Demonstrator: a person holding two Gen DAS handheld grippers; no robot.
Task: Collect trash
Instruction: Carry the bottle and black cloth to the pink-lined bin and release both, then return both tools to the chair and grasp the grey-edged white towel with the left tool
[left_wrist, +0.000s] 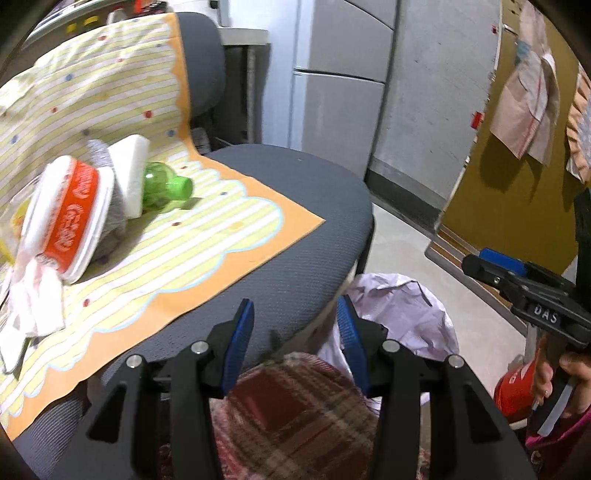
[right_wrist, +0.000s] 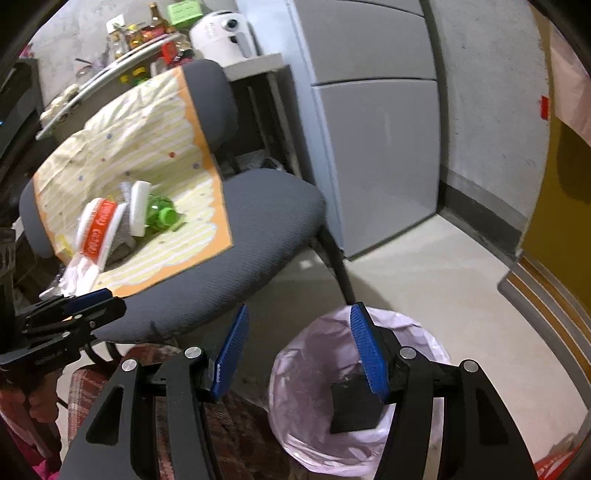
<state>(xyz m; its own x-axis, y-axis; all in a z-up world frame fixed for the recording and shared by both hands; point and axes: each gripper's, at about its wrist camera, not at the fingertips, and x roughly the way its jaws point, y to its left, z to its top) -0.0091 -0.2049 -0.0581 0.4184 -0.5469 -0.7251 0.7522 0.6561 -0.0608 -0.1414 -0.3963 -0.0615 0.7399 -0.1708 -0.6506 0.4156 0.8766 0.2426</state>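
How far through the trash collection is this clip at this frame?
Early. One dark piece already lies in the lined bin. Nothing is in hand: left gripper and right gripper are both open and empty. Left on the chair cloth: orange-banded bowl, green bottle, white block, crumpled tissue.

— What lies on the grey chair (left_wrist: 303, 206)?

— A striped, dotted cloth (left_wrist: 110, 92) with an orange border, draped over seat and backrest. On it a red-and-white cup (left_wrist: 70, 218) lies tipped on its side, touching a white foam block (left_wrist: 131, 173) and a green bottle (left_wrist: 166, 186), with crumpled white tissue (left_wrist: 33, 302) just beside the cup.

— And the left gripper (left_wrist: 295, 332)?

— Its blue-padded jaws stand apart with nothing between them, over the seat's front edge. A pale lilac bin liner (left_wrist: 406, 314) shows beyond. The right gripper (left_wrist: 480, 266) enters at the right, a hand (left_wrist: 565, 373) on its handle.
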